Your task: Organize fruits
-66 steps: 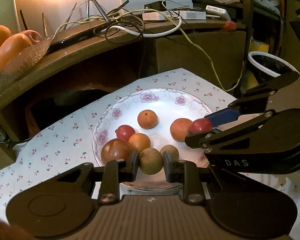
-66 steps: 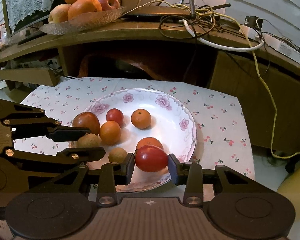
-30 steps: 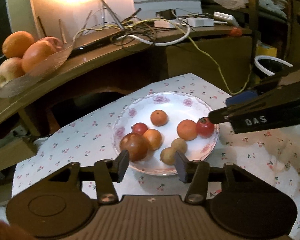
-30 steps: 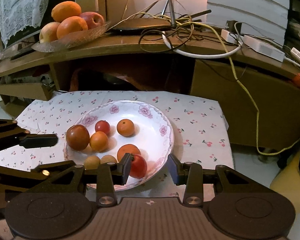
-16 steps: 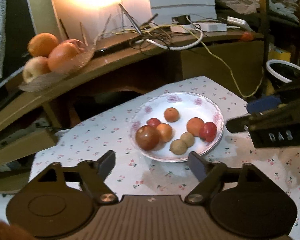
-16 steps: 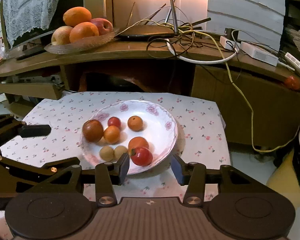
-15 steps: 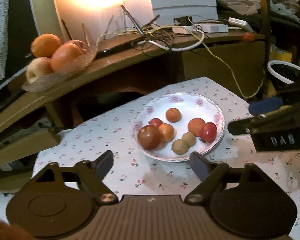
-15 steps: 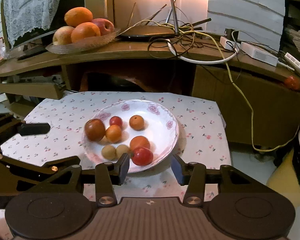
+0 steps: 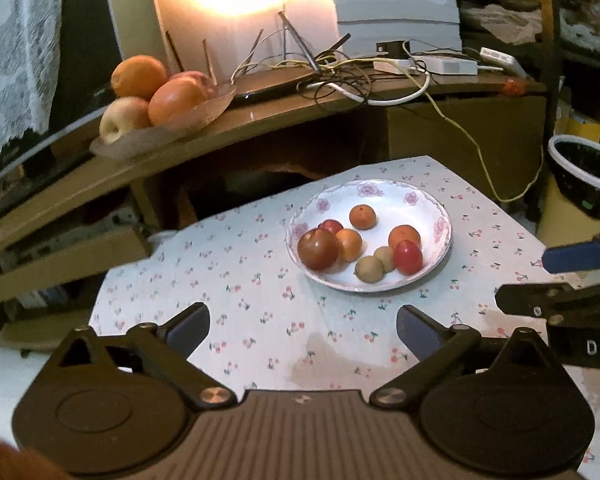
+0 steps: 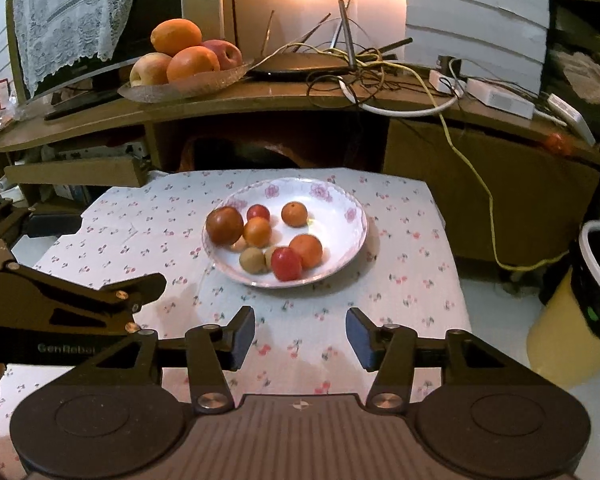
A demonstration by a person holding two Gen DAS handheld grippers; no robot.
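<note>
The white flower-rimmed plate (image 10: 354, 236) sat on the cherry-print counter (image 10: 160, 240), carrying the small red, orange and brown fruits (image 10: 286, 263). The left gripper (image 9: 302, 330) and right gripper (image 10: 300, 332) hovered near the plate, fingers spread wide, holding nothing.

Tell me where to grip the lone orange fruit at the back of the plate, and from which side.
Grip the small orange across its round middle, coming down from above with the right gripper, now open. It sits alone on the plate, with bare plate on both sides for the fingers, unlike the clustered fruit nearer the front.
</note>
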